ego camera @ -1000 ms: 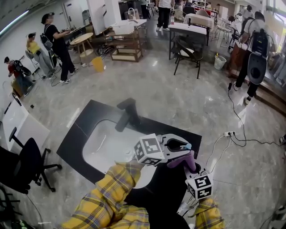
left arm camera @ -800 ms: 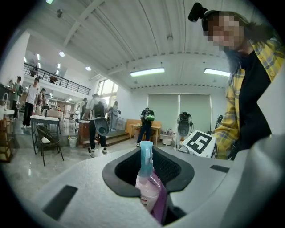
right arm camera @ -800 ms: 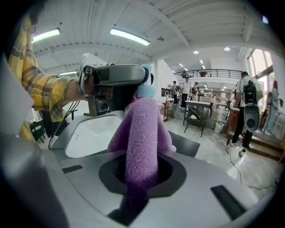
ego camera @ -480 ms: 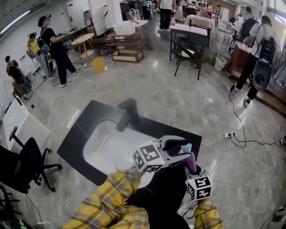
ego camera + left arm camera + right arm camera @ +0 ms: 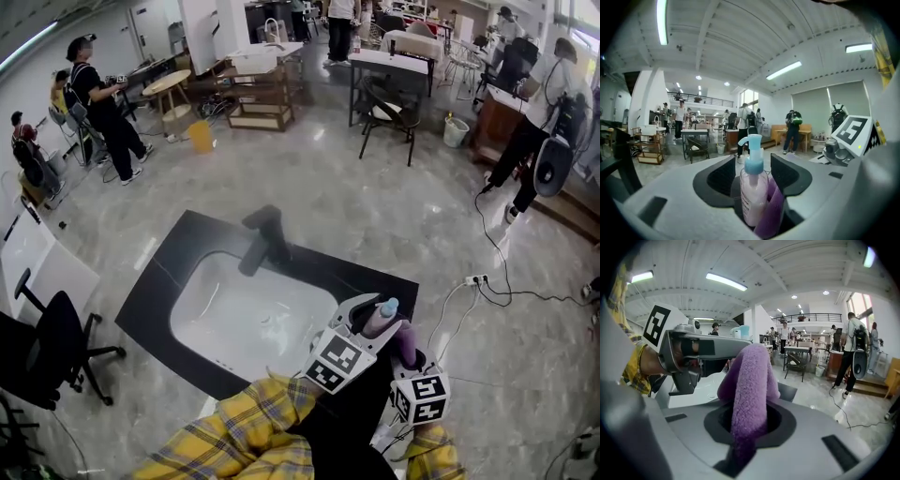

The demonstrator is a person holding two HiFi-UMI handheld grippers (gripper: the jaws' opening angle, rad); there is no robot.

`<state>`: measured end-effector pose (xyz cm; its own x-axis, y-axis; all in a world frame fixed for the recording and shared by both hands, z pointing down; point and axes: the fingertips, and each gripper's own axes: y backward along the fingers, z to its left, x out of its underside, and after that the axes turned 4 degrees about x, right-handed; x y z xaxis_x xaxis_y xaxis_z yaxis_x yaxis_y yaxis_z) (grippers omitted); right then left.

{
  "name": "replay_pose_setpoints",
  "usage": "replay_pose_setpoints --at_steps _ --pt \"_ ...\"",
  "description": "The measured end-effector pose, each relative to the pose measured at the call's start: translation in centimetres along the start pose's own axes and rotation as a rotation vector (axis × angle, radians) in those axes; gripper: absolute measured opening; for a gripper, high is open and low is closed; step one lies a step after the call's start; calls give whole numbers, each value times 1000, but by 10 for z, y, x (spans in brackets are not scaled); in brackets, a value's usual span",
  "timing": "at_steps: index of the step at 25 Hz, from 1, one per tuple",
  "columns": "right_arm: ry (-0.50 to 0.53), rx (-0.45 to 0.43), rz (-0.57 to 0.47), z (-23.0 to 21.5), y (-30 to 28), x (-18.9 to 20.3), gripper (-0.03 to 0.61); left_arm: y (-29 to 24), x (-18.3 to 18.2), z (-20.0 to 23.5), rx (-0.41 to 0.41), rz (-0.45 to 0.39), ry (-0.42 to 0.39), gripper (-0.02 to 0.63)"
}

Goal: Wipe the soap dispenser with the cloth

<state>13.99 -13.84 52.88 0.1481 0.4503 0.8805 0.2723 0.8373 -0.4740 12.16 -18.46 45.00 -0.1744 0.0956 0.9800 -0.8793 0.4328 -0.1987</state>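
Left tool point(image 5: 752, 161) just opened wide around soap dispenser point(image 5: 753, 192), right tool point(image 5: 750, 420) clamping cloth point(image 5: 750, 380)

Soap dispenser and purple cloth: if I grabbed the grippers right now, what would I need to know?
Left gripper: jaws have just been opening, soap dispenser between them, not squeezed.
Right gripper: shut on purple cloth, which lies against the dispenser.
Place: right corner of the sink counter.
Done: cannot tell how much is wiped.
Left: wipe the dispenser all round.
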Motion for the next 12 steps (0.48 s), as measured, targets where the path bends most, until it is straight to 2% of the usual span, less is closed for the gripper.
replay_pose_setpoints --at_steps 6,7,12 --pt "-20 24 3 -4 7 3 37 -9 5 -3 -5 27 21 204" --pt "-22 25 0 -5 8 2 37 -9 5 -2 -1 23 21 166" --pt "-25 27 -16 -6 13 -3 37 -8 3 -4 95 38 -21 120"
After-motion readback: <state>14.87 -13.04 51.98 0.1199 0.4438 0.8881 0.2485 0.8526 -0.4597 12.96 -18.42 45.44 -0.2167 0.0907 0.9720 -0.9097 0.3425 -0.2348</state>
